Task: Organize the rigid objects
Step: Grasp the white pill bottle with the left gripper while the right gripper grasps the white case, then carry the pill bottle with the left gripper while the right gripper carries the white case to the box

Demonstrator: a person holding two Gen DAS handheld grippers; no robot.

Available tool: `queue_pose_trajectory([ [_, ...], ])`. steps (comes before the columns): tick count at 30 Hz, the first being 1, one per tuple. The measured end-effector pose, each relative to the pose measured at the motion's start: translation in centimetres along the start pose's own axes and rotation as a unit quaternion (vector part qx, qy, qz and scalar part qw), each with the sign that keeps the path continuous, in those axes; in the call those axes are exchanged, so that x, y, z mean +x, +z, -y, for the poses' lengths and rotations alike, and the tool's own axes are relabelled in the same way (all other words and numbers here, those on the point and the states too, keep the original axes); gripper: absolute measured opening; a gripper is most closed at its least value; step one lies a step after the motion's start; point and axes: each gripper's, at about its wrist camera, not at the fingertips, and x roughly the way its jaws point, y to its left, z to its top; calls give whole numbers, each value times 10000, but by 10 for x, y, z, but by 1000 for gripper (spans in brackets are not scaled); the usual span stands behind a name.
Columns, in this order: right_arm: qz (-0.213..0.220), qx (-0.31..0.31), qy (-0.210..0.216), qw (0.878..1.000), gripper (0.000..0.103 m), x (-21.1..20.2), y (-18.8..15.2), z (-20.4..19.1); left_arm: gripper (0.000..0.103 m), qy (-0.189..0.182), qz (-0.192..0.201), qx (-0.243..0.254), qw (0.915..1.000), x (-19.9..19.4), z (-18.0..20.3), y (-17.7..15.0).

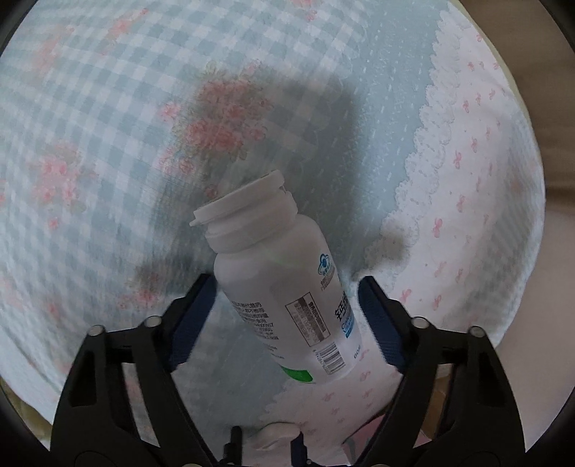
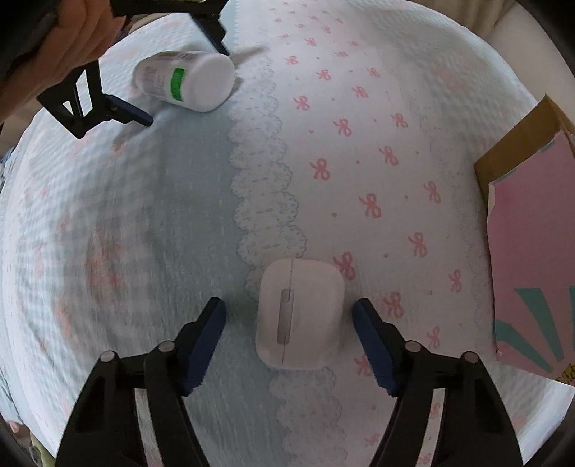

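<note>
A white pill bottle [image 1: 284, 283] with a white cap and printed label lies on its side on the patterned cloth, between the open fingers of my left gripper [image 1: 287, 287]. The bottle also shows in the right wrist view [image 2: 185, 81], base toward the camera, with the left gripper [image 2: 183, 72] around it, not clamped. A white computer mouse [image 2: 300, 312] lies on the cloth between the open blue-padded fingers of my right gripper [image 2: 289, 316], with a gap on each side.
A pink and teal cardboard box [image 2: 532, 258] lies at the right edge. The cloth [image 2: 359, 143] has blue checks, a lace band and pink bows. The person's hand [image 2: 72, 32] holds the left gripper at top left.
</note>
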Motion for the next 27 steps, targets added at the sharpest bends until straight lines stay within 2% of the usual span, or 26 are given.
queue_pose_trajectory([
  [1,10,11,-9,10000,62,0,1,0,67,47,29,40,10000,0,3,0],
  [2,17,11,-26,10000,58,-1,1,0,59,-23,63,116,9999,-1,7,-2],
  [5,-3,-24,-32,10000,41,-3,9,1,58,-1,95,197,9998,-2,15,-7],
  [16,-57,171,104,9998,41,-11,15,14,53,-91,200,497,9985,-10,11,-28],
  [27,211,192,151,9995,41,-50,5,16,50,-438,468,893,9939,-62,-4,-59],
])
